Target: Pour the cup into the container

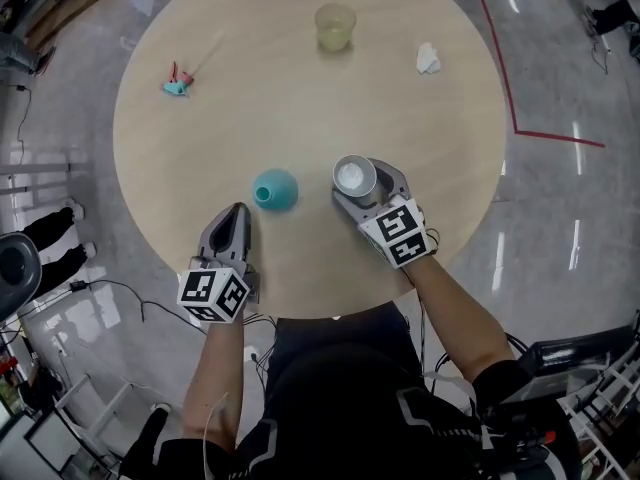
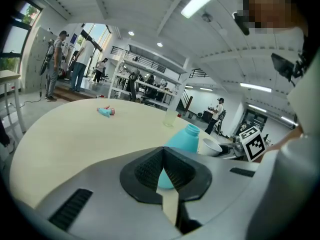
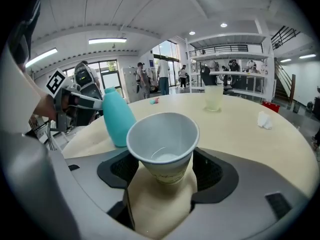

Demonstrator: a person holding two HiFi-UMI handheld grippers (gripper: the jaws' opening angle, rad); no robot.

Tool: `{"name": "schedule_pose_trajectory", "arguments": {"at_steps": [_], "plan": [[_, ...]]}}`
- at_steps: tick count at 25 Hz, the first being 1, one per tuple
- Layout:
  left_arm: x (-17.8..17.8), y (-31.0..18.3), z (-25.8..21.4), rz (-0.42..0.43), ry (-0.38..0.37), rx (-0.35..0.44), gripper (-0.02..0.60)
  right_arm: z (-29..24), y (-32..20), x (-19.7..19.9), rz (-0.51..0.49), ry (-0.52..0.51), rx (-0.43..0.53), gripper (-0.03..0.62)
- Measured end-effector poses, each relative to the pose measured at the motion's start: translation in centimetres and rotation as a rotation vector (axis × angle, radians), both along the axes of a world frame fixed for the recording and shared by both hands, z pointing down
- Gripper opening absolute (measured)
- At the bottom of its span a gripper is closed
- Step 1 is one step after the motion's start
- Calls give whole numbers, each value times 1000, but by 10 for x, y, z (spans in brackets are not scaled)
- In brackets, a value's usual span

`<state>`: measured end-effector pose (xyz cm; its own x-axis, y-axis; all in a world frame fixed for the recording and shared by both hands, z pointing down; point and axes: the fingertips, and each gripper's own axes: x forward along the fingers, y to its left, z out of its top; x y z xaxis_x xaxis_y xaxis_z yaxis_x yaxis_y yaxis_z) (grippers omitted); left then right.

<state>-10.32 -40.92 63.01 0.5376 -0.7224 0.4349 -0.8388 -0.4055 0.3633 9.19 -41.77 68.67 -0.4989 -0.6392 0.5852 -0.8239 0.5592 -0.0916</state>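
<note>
A white paper cup (image 1: 354,176) (image 3: 164,144) stands upright between the jaws of my right gripper (image 1: 366,181) (image 3: 162,176), which is shut on its lower wall. A little pale content shows at the cup's bottom. A teal narrow-necked bottle (image 1: 275,189) (image 3: 116,119) (image 2: 182,139) stands just left of the cup. A translucent yellowish cup (image 1: 335,26) (image 3: 214,98) stands at the far side of the round table (image 1: 250,118). My left gripper (image 1: 238,210) (image 2: 164,171) is shut and empty near the front edge, pointing at the teal bottle.
A crumpled white tissue (image 1: 428,59) (image 3: 263,120) lies at the far right of the table. A small teal and pink toy (image 1: 178,86) (image 2: 106,111) lies at the far left. People stand in the background hall.
</note>
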Motion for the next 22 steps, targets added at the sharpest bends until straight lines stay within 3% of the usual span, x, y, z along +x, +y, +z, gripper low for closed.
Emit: {"name": "schedule_pose_trajectory", "arguments": {"at_steps": [4, 8, 12, 16, 18, 21, 22], "plan": [[-8, -10, -21, 0, 1, 46, 2, -12, -2, -2, -16, -2, -2, 342], [-5, -15, -53, 43, 40, 115, 2, -42, -1, 3, -6, -35, 36, 347], [-8, -14, -83, 30, 33, 146, 2, -82, 6, 6, 19, -54, 83, 347], [9, 0, -120, 70, 22, 202, 0, -152, 9, 2, 3, -162, 180, 345], [19, 5, -134, 94, 9, 231, 0, -192, 8, 2, 8, -212, 268, 274], [31, 17, -155, 111, 36, 241, 0, -230, 14, 7, 36, -232, 338, 41], [36, 23, -162, 119, 53, 244, 0, -234, 17, 8, 34, -239, 329, 16]]}}
